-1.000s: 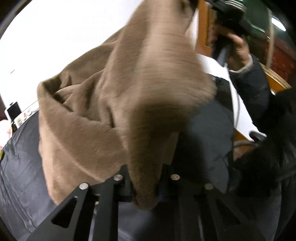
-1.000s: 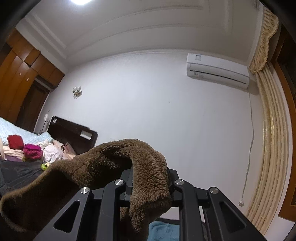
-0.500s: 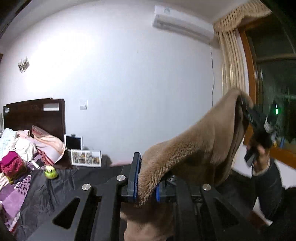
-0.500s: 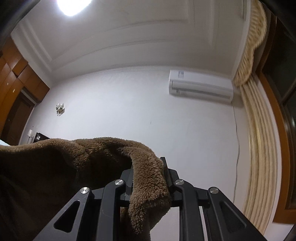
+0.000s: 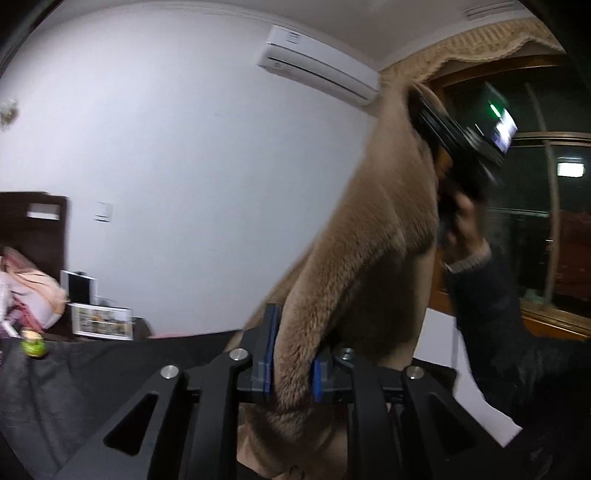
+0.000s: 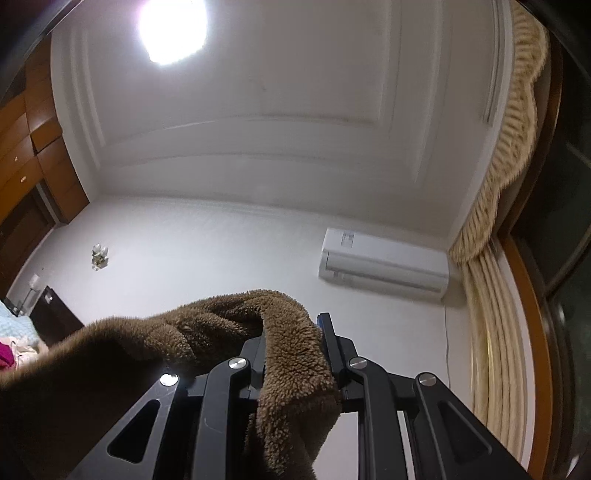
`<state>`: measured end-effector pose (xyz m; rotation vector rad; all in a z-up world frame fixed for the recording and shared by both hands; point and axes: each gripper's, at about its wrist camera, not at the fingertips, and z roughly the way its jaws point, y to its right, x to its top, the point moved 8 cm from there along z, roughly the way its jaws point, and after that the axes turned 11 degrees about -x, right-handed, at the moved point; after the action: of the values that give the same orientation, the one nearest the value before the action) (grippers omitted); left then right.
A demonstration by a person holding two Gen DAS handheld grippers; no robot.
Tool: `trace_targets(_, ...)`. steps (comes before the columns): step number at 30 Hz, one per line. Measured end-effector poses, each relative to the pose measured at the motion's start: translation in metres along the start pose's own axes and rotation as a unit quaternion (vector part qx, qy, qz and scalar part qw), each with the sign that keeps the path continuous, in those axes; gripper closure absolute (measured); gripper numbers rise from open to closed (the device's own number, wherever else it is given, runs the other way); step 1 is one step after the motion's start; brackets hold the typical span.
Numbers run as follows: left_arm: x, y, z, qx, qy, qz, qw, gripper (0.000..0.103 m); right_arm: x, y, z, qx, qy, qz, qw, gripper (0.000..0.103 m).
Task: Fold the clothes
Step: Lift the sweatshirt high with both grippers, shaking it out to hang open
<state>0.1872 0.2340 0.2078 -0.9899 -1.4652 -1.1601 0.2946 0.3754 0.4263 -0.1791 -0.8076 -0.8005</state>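
Two grippers are sharing one brown fleece garment (image 5: 373, 251). Seen from the left wrist, the left gripper (image 5: 293, 356) is sitting at the lower middle of the frame, its blue-padded fingers (image 5: 269, 347) spreading apart with a fold of the fleece lying between them. The garment is stretching from there up toward the upper right, where the right gripper (image 5: 421, 107) is pinching its far end. A hand (image 5: 461, 218) in a dark sleeve (image 5: 491, 302) is carrying that gripper in front of a dark window (image 5: 554, 221). An air conditioner (image 5: 317, 72) is hanging on the white wall near the top, and black cloth (image 5: 92, 369) is covering the bed at the lower left, with a small green toy (image 5: 34, 345) at its edge.

Seen from the right wrist, the right gripper (image 6: 293, 354) is pointing up toward the ceiling, its fingers (image 6: 328, 341) clamping tightly on a thick bunch of the brown fleece garment (image 6: 207, 332), which is trailing off to the lower left. A ceiling lamp (image 6: 171, 27) is glaring at the upper left, the air conditioner (image 6: 384, 269) is sitting right of centre, and cream curtains (image 6: 495, 314) are hanging down the right side.
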Motion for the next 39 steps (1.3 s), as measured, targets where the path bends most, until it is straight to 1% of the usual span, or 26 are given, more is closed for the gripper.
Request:
trace_targets(1, -0.006, 0.004, 0.006, -0.014, -0.006, -0.002, 0.9999, 0.059, 0.007, -0.001, 0.001, -0.001, 0.003, -0.001, 1.0, 0.082)
trace_targets(2, -0.012, 0.008, 0.012, -0.028, -0.011, -0.004, 0.9995, 0.036, 0.014, -0.003, 0.002, -0.002, 0.006, -0.003, 1.0, 0.082)
trace_targets(3, -0.017, 0.013, 0.017, -0.043, -0.017, -0.006, 0.9989, 0.025, 0.02, -0.004, 0.002, -0.002, 0.009, -0.005, 1.0, 0.082)
trace_targets(7, -0.04, 0.026, 0.044, -0.092, -0.045, -0.02, 0.9946, 0.025, 0.033, -0.003, 0.003, -0.005, 0.011, -0.005, 1.0, 0.082)
trace_targets(8, -0.044, 0.027, 0.051, -0.103, -0.051, -0.025, 0.9931, 0.026, 0.034, -0.002, 0.001, -0.006, 0.011, -0.004, 1.0, 0.082)
trace_targets(10, -0.049, 0.025, 0.061, -0.11, -0.062, -0.035, 0.9913, 0.044, 0.034, 0.003, 0.0, -0.011, 0.011, -0.006, 1.0, 0.082)
trace_targets(11, -0.049, 0.02, 0.063, -0.11, -0.065, -0.046, 0.9908, 0.064, 0.034, 0.005, 0.0, -0.013, 0.011, -0.007, 1.0, 0.082)
trace_targets(12, -0.049, 0.013, 0.064, -0.106, -0.065, -0.058, 0.9905, 0.076, 0.033, 0.008, 0.0, -0.018, 0.01, -0.01, 1.0, 0.082)
trace_targets(14, -0.041, -0.011, 0.055, -0.083, -0.049, -0.09, 0.9913, 0.084, 0.028, 0.017, 0.004, -0.03, 0.009, -0.014, 0.999, 0.082)
trace_targets(15, -0.035, -0.024, 0.046, -0.068, -0.035, -0.101, 0.9919, 0.085, 0.027, 0.024, 0.005, -0.037, 0.008, -0.015, 0.999, 0.082)
trace_targets(18, -0.006, -0.062, 0.006, -0.009, 0.027, -0.123, 0.9919, 0.089, 0.018, 0.045, 0.011, -0.058, -0.002, -0.017, 0.998, 0.082)
trace_targets(21, 0.03, -0.081, -0.035, 0.051, 0.083, -0.109, 0.9893, 0.089, 0.002, 0.054, 0.015, -0.062, -0.019, -0.022, 0.998, 0.082)
trace_targets(23, 0.057, -0.09, -0.063, 0.094, 0.117, -0.088, 0.9848, 0.089, -0.012, 0.058, 0.014, -0.06, -0.027, -0.032, 0.997, 0.082)
trace_targets(24, 0.073, -0.091, -0.079, 0.116, 0.135, -0.075, 0.9812, 0.089, -0.017, 0.058, 0.011, -0.06, -0.027, -0.036, 0.997, 0.082)
trace_targets(26, 0.102, -0.089, -0.103, 0.148, 0.162, -0.053, 0.9741, 0.089, -0.026, 0.06, 0.005, -0.059, -0.029, -0.044, 0.997, 0.082)
trace_targets(28, 0.131, -0.061, -0.133, 0.177, 0.198, -0.023, 0.9638, 0.089, -0.032, 0.064, 0.0, -0.058, -0.03, -0.039, 0.997, 0.082)
trace_targets(31, 0.161, -0.029, -0.16, 0.195, 0.239, 0.033, 0.9507, 0.089, -0.031, 0.075, -0.009, -0.064, -0.025, -0.014, 0.998, 0.082)
trace_targets(34, 0.177, -0.001, -0.165, 0.212, 0.248, 0.09, 0.9411, 0.089, -0.03, 0.089, -0.01, -0.075, -0.026, 0.007, 0.997, 0.082)
trace_targets(38, 0.179, 0.014, -0.163, 0.223, 0.238, 0.119, 0.9379, 0.089, -0.045, 0.1, 0.0, -0.063, -0.055, 0.039, 0.996, 0.082)
trace_targets(39, 0.177, 0.014, -0.164, 0.223, 0.236, 0.116, 0.9389, 0.089, -0.046, 0.102, -0.001, -0.063, -0.056, 0.045, 0.995, 0.082)
